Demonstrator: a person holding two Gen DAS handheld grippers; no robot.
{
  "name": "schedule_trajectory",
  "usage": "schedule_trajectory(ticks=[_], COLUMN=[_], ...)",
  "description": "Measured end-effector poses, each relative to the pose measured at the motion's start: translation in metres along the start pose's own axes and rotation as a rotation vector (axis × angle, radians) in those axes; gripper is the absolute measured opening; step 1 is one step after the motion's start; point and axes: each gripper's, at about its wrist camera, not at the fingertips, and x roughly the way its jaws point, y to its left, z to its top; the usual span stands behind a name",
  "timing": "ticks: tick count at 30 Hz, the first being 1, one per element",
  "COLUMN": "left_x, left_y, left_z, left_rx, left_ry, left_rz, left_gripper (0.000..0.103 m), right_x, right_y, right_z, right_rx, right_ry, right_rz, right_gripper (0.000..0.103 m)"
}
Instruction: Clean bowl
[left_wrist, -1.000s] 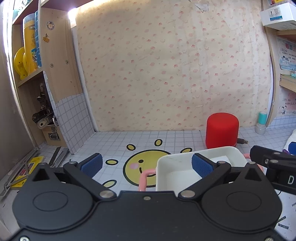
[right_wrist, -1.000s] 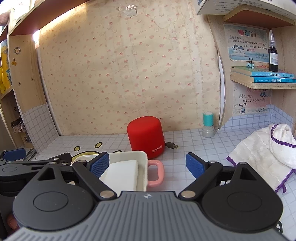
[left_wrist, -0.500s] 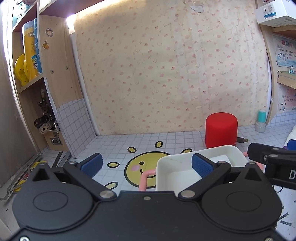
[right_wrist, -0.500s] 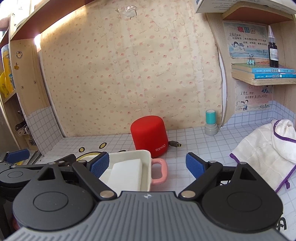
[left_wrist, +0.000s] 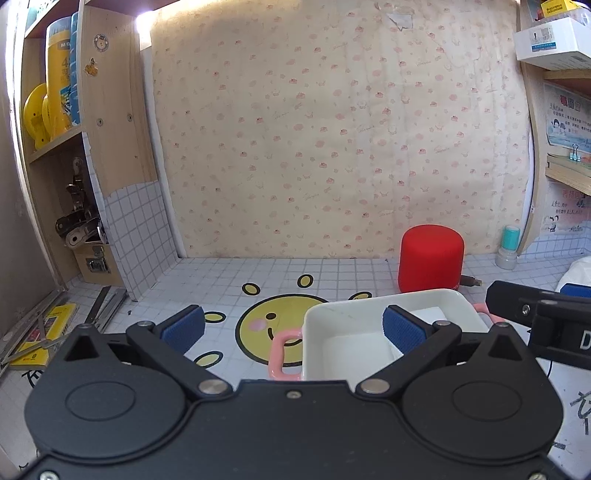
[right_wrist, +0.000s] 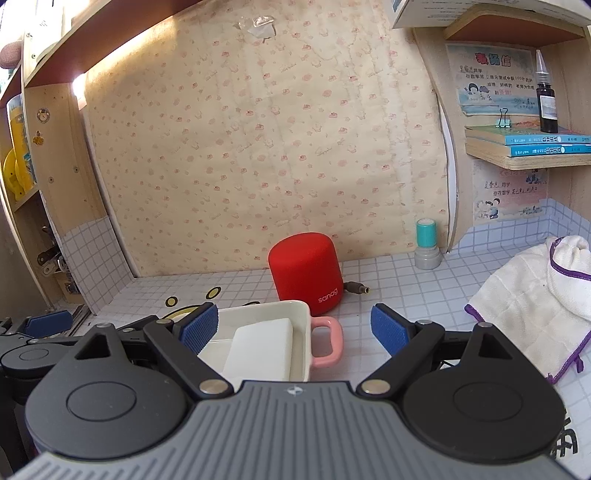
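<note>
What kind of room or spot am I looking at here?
Probably a child's study nook at home, not a kitchen: wooden shelves with books, school notices on the side panel, and a tile-patterned desk with a smiley sticker. The bowl sits on that desk.

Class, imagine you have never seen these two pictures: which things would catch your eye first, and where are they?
The bright red cylindrical speaker stands by the back wall. In front of it sits a white rectangular ceramic bowl with pink handles, a white block inside. A yellow smiley-face sticker marks the tiled counter left of the bowl.
</note>
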Motion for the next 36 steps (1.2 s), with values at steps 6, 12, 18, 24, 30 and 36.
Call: schedule_trajectory(ticks=[6,12,18,24,30,36], left_x=[0.0,-0.003,-0.004,-0.006,-0.002,0.002], left_y=[-0.002,-0.003,-0.001,0.0,0.001,-0.001], left_z=[-0.001,-0.002,-0.003,-0.003,-0.005,-0.008], left_rx=[0.016,0.026,0.019,0.001,0.0,0.005], left_ry=[-0.009,-0.016,-0.01,-0.011,0.0,0.028], left_rz=[0.047,0.054,0.025,-0.007,0.0,0.012], left_gripper=[0.103,0.103,0.103,0.103,0.103,0.103], right_x=[-0.002,-0.004,-0.006,-0.011,-0.012,-0.01], right_y=[0.003,0.002,0.0,0.011,0.01,0.007], right_z=[0.0,0.0,0.0,-0.005,-0.004,-0.004], right_rx=[-0.023,-0.025,-0.021,-0.014,-0.019,-0.029], right_ry=[-0.004,-0.004,-0.01,-0.02,-0.019,-0.016], right_rz=[-0.015,-0.014,-0.024,-0.057,-0.054,-0.073], right_gripper=[0.09,0.09,0.09,0.09,0.09,0.09])
